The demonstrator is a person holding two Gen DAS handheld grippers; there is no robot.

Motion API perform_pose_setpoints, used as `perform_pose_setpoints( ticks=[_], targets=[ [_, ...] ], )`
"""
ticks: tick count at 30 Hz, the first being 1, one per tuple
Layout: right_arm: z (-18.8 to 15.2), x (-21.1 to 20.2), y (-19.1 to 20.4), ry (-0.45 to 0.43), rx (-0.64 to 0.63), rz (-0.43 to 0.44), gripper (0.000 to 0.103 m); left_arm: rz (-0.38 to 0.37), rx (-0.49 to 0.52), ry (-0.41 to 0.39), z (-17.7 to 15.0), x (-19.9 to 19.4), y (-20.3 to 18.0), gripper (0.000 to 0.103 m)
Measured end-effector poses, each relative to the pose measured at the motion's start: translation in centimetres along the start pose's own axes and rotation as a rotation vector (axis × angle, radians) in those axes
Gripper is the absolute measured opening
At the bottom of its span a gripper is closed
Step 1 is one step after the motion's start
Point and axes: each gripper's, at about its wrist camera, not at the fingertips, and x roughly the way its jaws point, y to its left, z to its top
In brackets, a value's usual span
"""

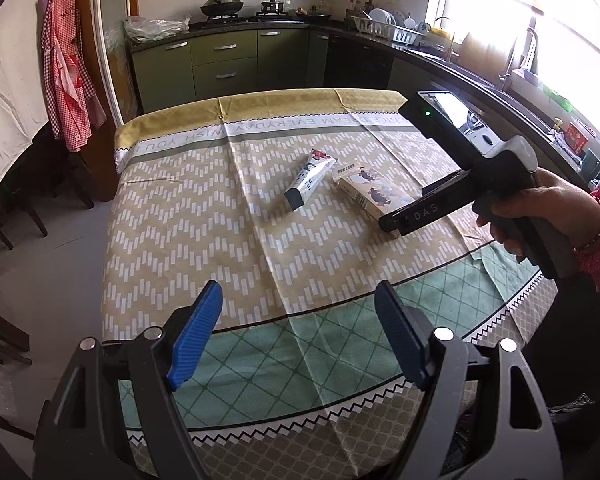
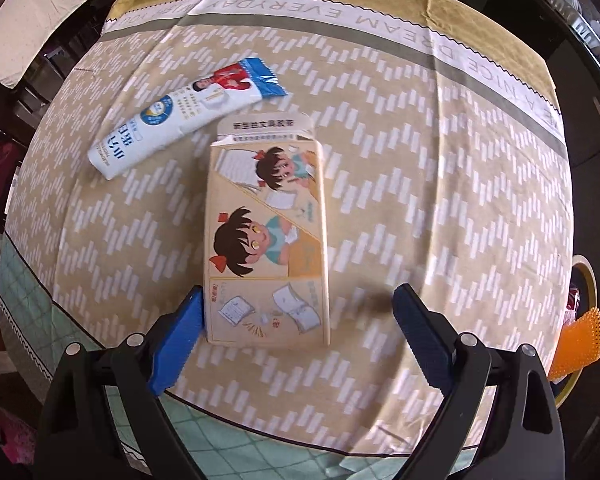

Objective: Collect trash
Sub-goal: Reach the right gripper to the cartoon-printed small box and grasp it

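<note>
A flat beige cardboard box (image 2: pixel 266 236) with cartoon girls printed on it lies on the patterned tablecloth (image 2: pixel 420 160). A white and blue toothpaste tube (image 2: pixel 180 118) lies just beyond it to the left. My right gripper (image 2: pixel 296 324) is open, its jaws on either side of the box's near end; the left pad (image 2: pixel 180 340) is at the box's edge. In the left wrist view the box (image 1: pixel 370 190) and tube (image 1: pixel 310 180) lie mid-table, with the right gripper (image 1: pixel 400 222) over the box. My left gripper (image 1: pixel 298 332) is open and empty above the table's near part.
An orange spiky item (image 2: pixel 578 340) and a round bin rim (image 2: pixel 586 280) sit off the table's right edge. Kitchen cabinets (image 1: pixel 224 64) and a counter with a dish rack (image 1: pixel 388 28) stand beyond the table. Chairs (image 1: pixel 4 220) stand at the left.
</note>
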Motion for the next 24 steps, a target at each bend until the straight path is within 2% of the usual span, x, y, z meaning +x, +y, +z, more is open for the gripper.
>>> perform_pose_setpoints(
  ticks=[3,11,13,15,24],
  targets=[
    [-0.2,-0.1,-1.4,-0.027,-0.012,0.017,0.084,-0.001,0.015,0.003,0.1,0.0,-0.6,0.075],
    [1.5,-0.1,-1.6,-0.065,-0.088,0.033,0.083,0.003,0.030,0.013,0.2,0.2,-1.5,0.075],
    [1.8,-0.4,-1.7,-0.068,-0.095,0.029,0.079,0.003,0.035,0.017,0.2,0.3,-1.6,0.076],
    [1.9,-0.7,-1.5,-0.070,-0.096,0.030,0.060,0.003,0.037,0.019,0.2,0.4,-1.6,0.076],
    [-0.4,-2.0,-3.9,-0.071,-0.085,0.062,0.058,-0.009,0.047,0.021,0.2,0.6,-2.1,0.076]
  ],
)
